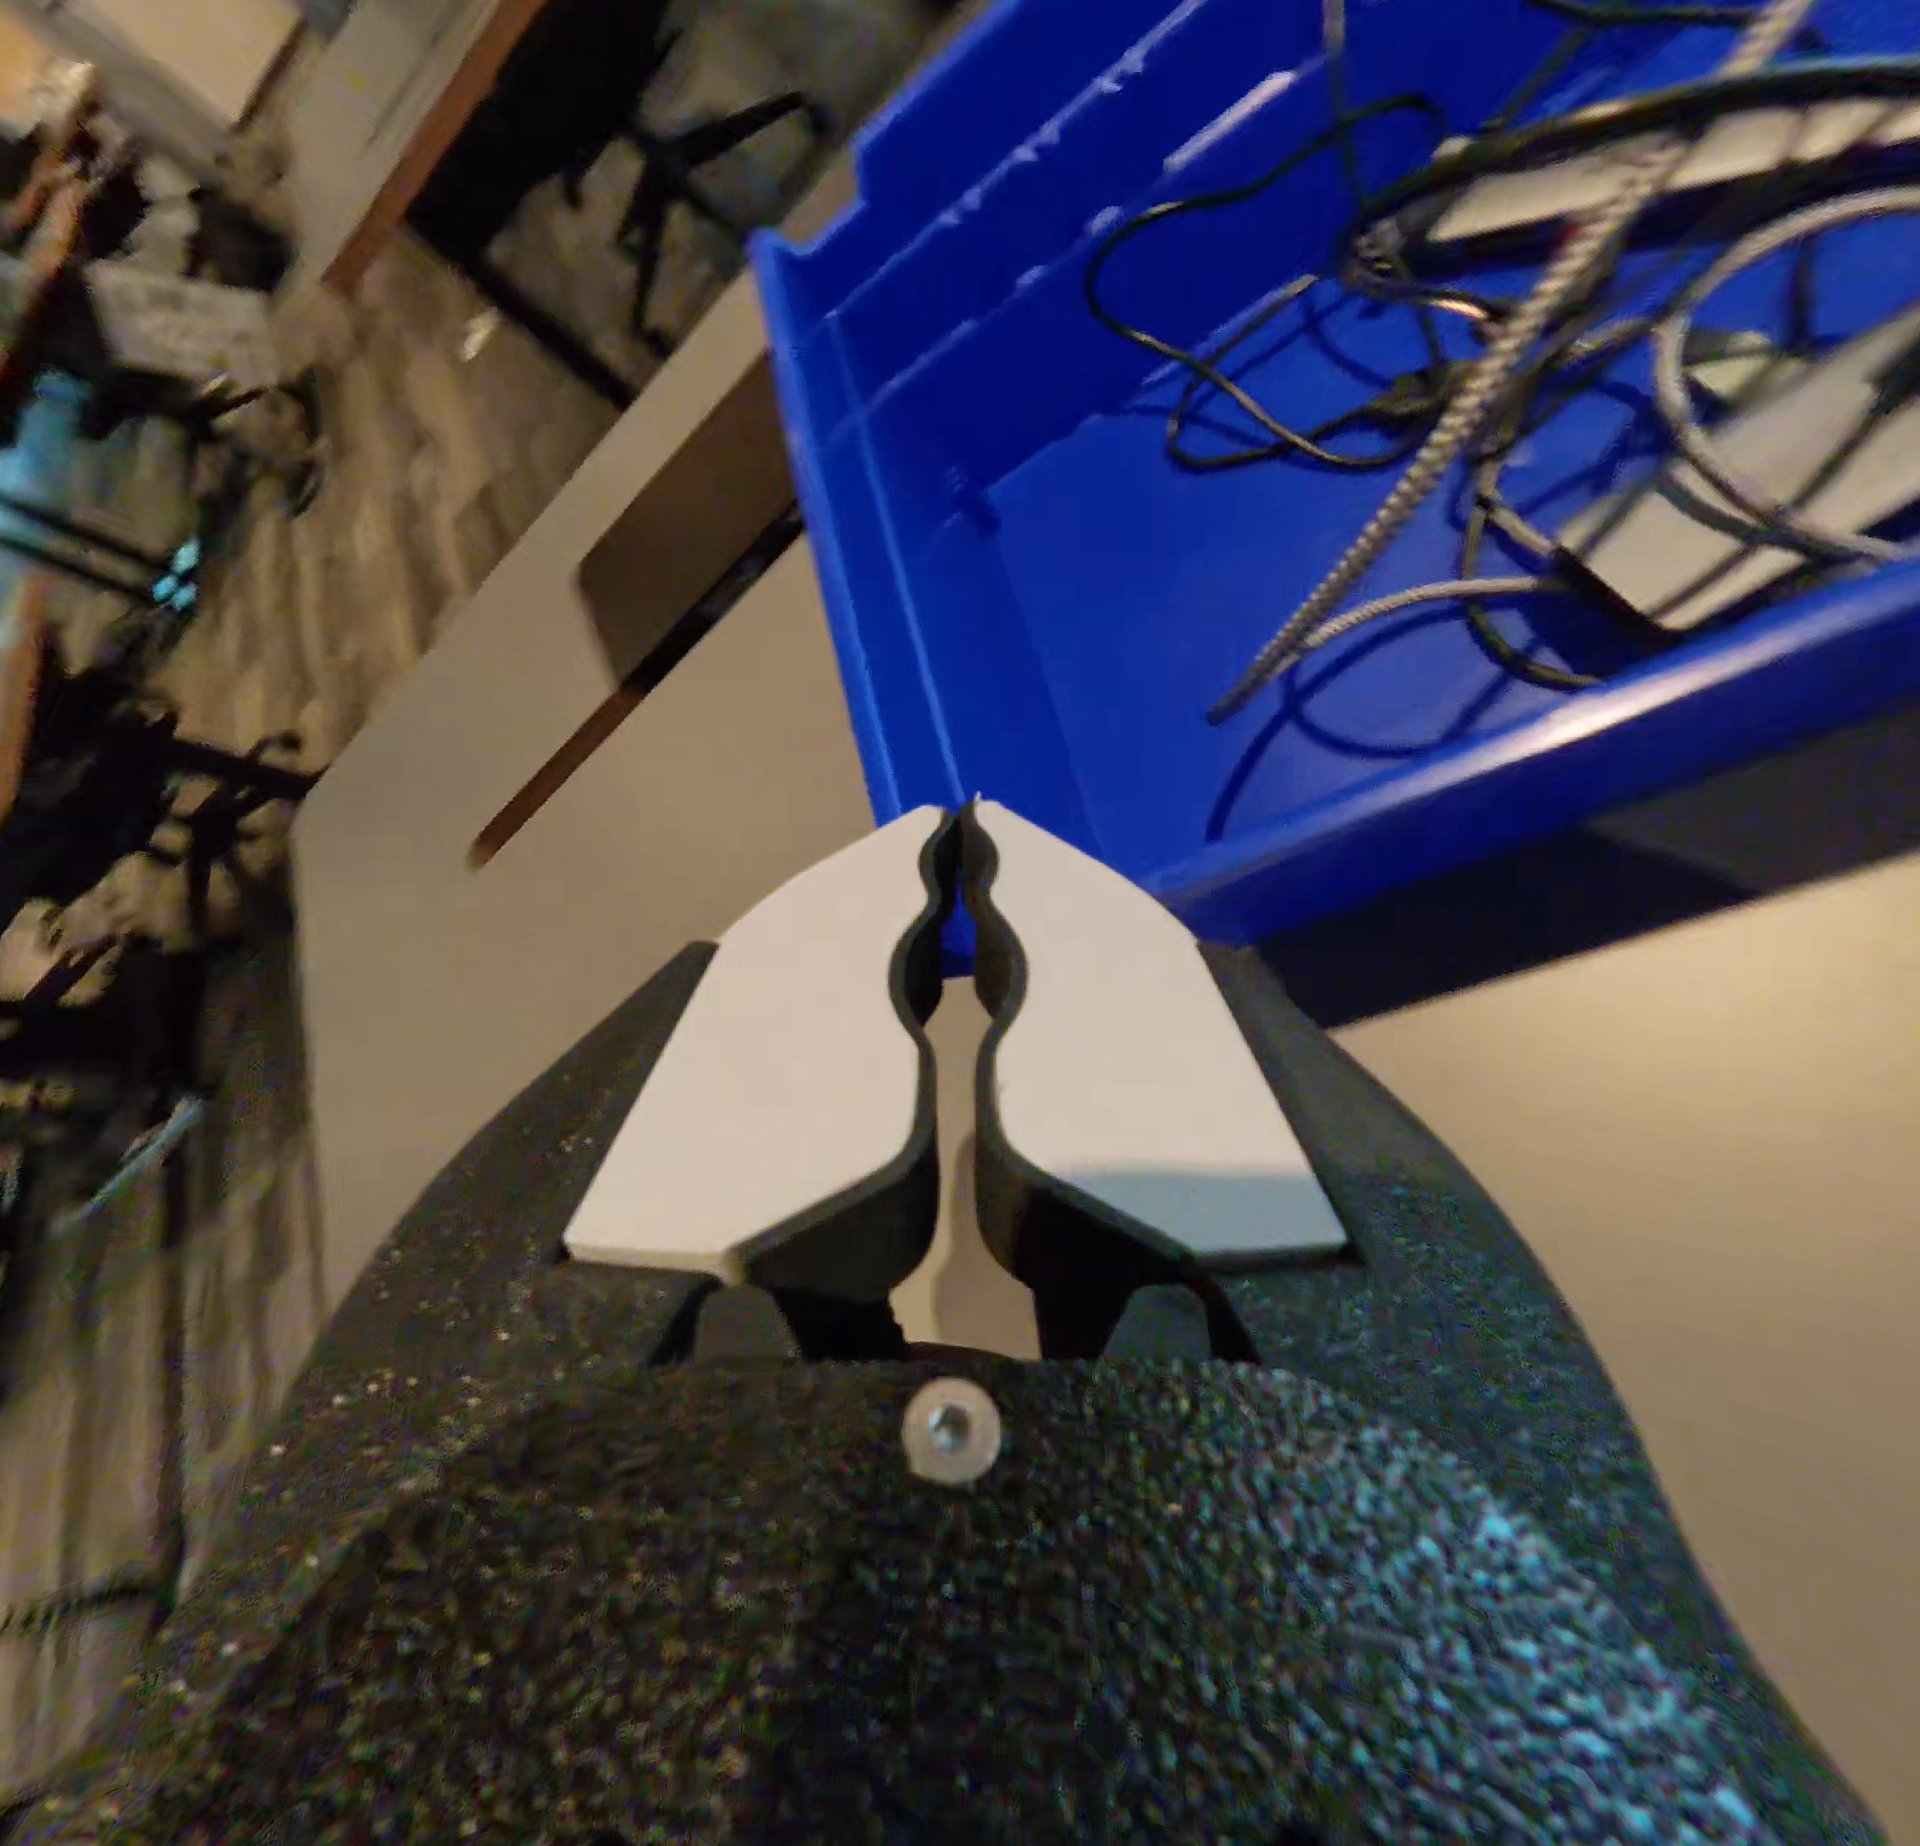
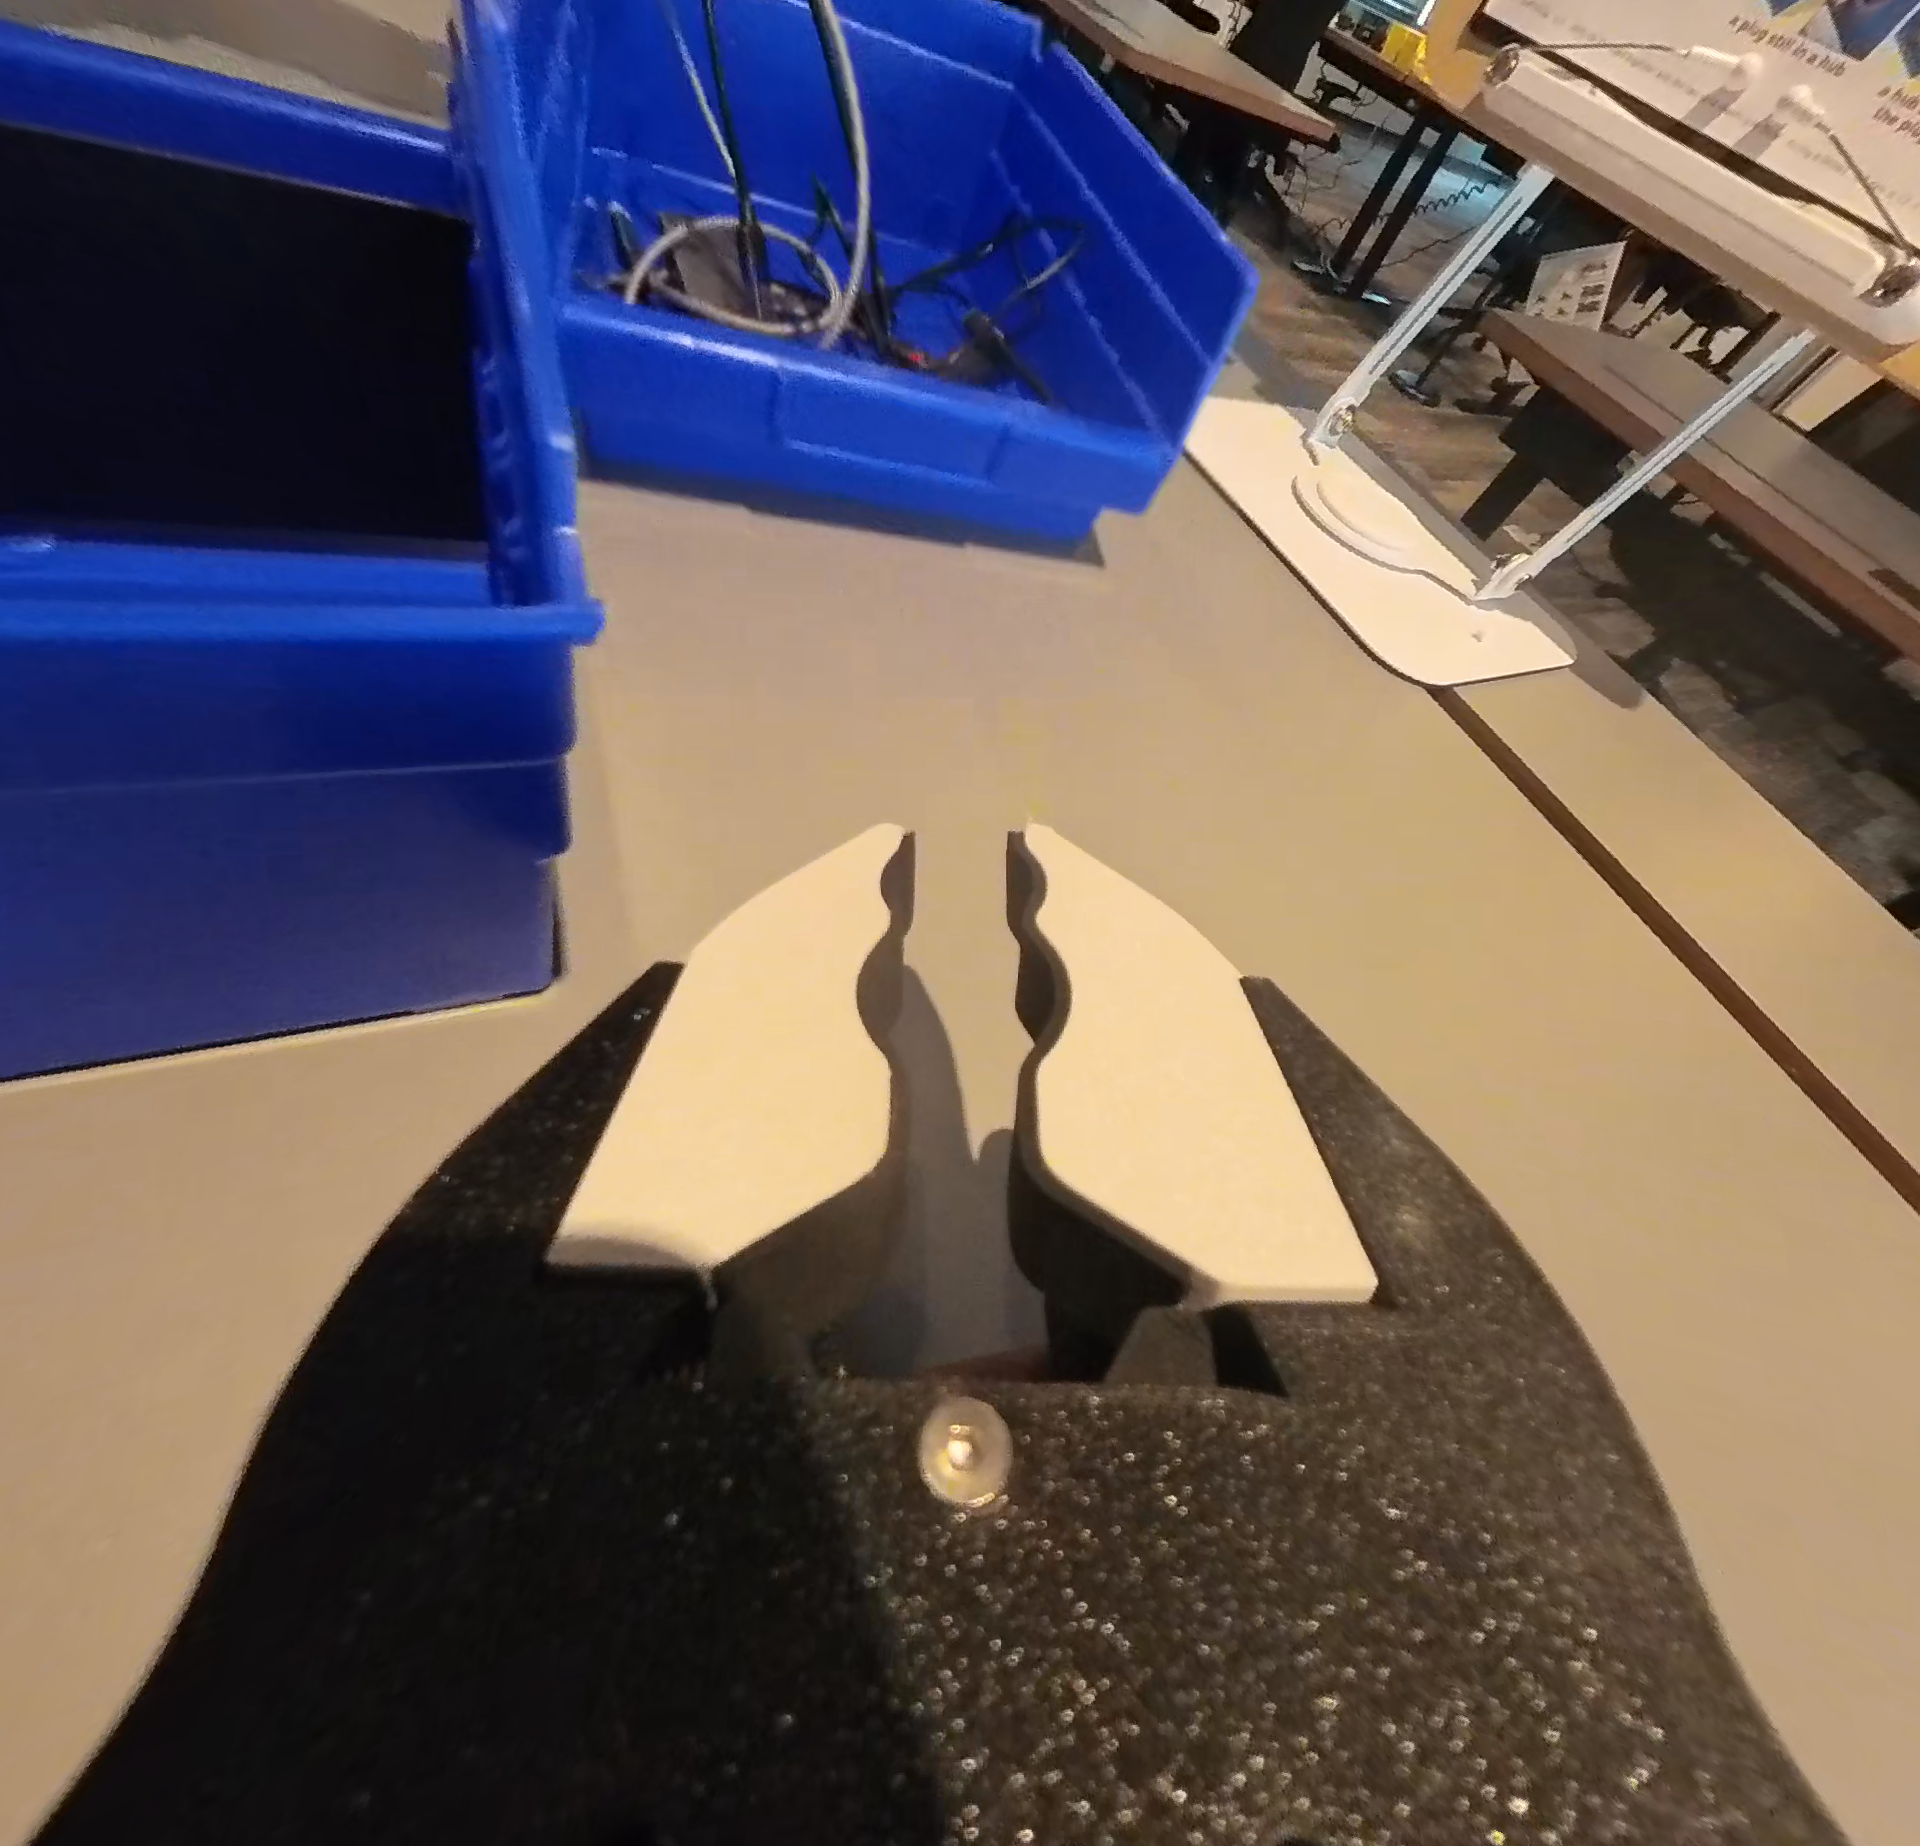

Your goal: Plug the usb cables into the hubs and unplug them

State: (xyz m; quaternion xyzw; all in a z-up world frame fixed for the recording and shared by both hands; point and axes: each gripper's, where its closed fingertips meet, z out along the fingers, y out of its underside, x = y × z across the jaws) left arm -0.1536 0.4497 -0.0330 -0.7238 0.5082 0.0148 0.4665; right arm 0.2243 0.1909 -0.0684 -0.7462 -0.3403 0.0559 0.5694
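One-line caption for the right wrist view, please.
Right gripper, open and empty, hovers over the grey table, pointing toward a blue bin of tangled cables beside a second blue bin.

Warm, fairly dim indoor light falls from above in both views. In the left wrist view the picture is tilted and motion-blurred: the room left of the left gripper (image 1: 958, 820) is smeared, and the blue bin (image 1: 1049, 591) ahead is soft. In the right wrist view the table (image 2: 1039, 716) is evenly lit, a dark shadow covers the left side of the right gripper (image 2: 961, 840), and speckled glints show on its right. Wide-angle bending curves the edges.
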